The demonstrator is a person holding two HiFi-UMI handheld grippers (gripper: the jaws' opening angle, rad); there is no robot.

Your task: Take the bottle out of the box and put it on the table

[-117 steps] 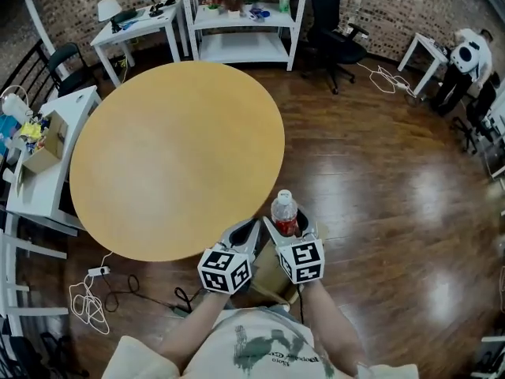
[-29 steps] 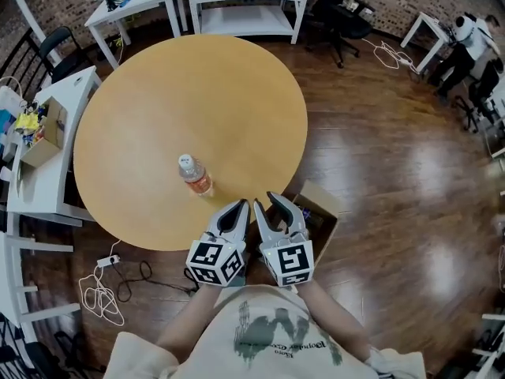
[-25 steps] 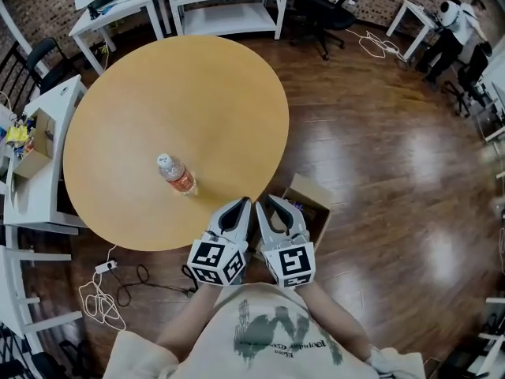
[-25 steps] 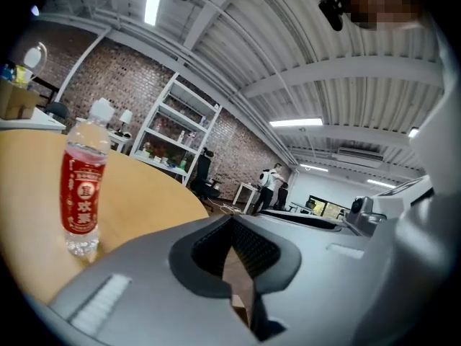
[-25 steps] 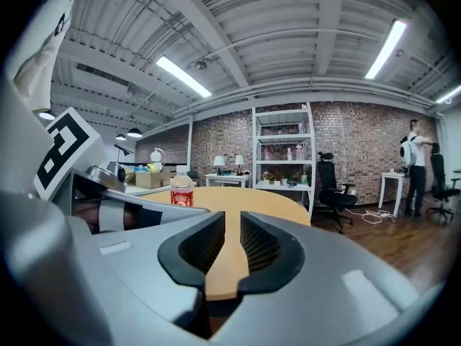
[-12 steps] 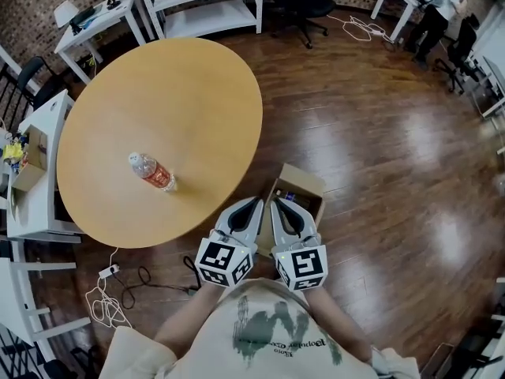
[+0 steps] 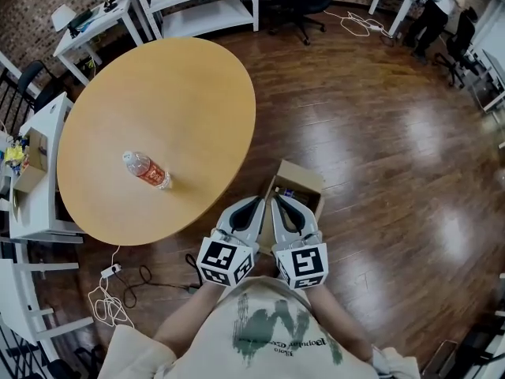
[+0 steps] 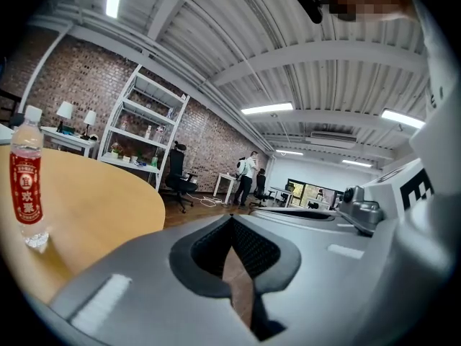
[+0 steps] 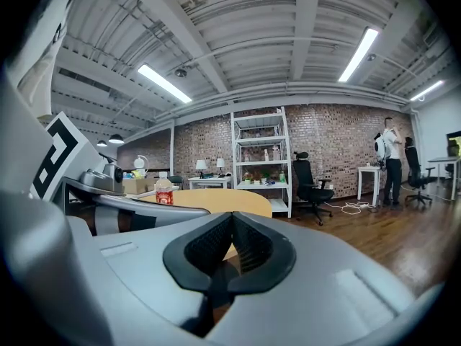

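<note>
Head view is showing the bottle [image 7: 147, 170] standing upright on the near left part of the round table [image 7: 189, 85], well apart from the box [image 7: 300, 181] sitting on the floor to the right. The left gripper [image 7: 254, 205] and right gripper [image 7: 278, 205] are hovering side by side at the box's near side, each clenched on nothing. The placing is looking done. Finishing well is likely meaning keeping both tongs clear of the table, as a tall bottle risks tipping.
</note>
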